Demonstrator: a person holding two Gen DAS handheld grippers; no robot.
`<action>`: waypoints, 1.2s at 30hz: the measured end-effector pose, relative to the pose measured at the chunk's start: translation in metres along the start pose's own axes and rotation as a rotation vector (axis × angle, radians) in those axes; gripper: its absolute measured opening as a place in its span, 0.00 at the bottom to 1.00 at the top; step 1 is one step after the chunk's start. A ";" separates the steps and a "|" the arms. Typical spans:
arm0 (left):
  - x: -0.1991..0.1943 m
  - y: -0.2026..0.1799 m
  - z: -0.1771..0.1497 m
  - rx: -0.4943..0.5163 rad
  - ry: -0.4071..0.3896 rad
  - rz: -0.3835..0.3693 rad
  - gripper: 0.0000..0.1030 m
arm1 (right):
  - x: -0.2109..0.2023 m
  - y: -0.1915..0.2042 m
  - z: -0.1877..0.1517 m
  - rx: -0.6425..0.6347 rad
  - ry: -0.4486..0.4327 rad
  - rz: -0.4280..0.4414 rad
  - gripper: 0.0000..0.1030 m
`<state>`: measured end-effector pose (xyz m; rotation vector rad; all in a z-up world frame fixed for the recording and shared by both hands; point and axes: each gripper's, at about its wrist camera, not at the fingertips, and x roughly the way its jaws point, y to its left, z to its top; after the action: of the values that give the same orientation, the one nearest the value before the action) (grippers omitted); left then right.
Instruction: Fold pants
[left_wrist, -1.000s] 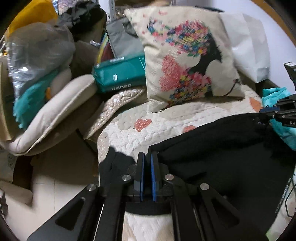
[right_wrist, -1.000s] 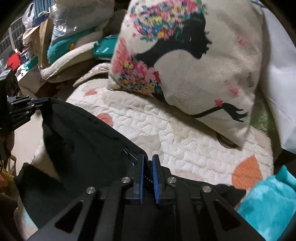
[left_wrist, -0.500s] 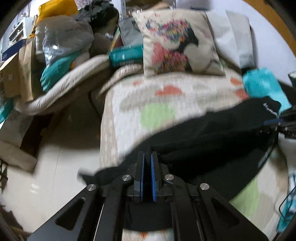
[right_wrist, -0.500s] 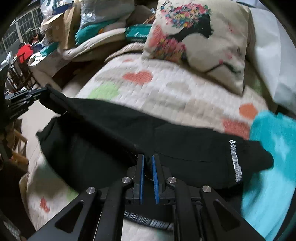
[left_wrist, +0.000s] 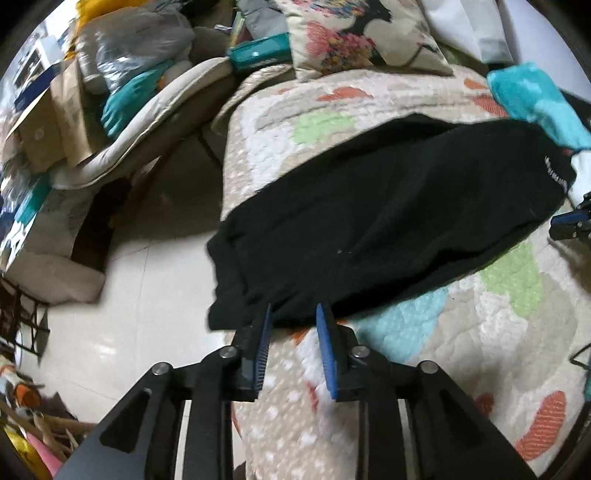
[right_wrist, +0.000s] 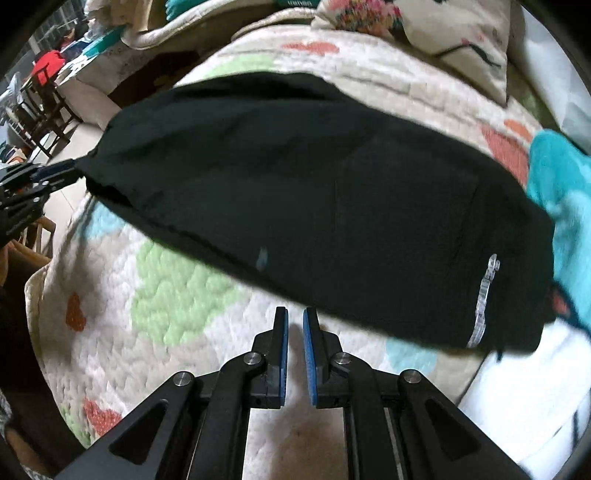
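The black pants (left_wrist: 388, 221) lie folded in a long band across the quilted bed (left_wrist: 498, 332); their left end hangs over the bed's edge. My left gripper (left_wrist: 293, 314) is open and empty, its tips just at the pants' near hem. In the right wrist view the pants (right_wrist: 314, 192) lie flat with white lettering near the right end. My right gripper (right_wrist: 293, 317) is slightly open and empty, just short of the pants' near edge. The left gripper also shows in the right wrist view (right_wrist: 48, 177) at the pants' left end.
A floral pillow (left_wrist: 365, 33) and a white pillow stand at the bed's head. A turquoise towel (left_wrist: 535, 103) lies against the pants' right end. Piled cushions, bags and boxes (left_wrist: 110, 92) stand left of the bed, with pale tiled floor (left_wrist: 129, 314) beside it.
Both grippers were shut on the pants and carried them down the bed. Now both have let go and pulled back, and the pants lie on the quilt.
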<state>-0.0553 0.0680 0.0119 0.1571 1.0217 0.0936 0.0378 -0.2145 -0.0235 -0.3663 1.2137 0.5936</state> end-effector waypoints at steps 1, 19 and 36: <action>-0.010 0.009 -0.002 -0.032 -0.004 -0.019 0.29 | -0.005 0.000 -0.002 0.001 -0.011 -0.014 0.15; 0.082 0.029 0.052 -0.457 0.113 -0.118 0.47 | 0.005 0.038 0.056 0.067 -0.137 -0.058 0.51; 0.070 0.043 0.067 -0.396 0.002 0.046 0.48 | 0.004 -0.035 0.030 0.357 -0.098 -0.129 0.59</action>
<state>0.0382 0.1154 -0.0046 -0.1805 0.9825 0.3353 0.0828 -0.2245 -0.0193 -0.1110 1.1655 0.2719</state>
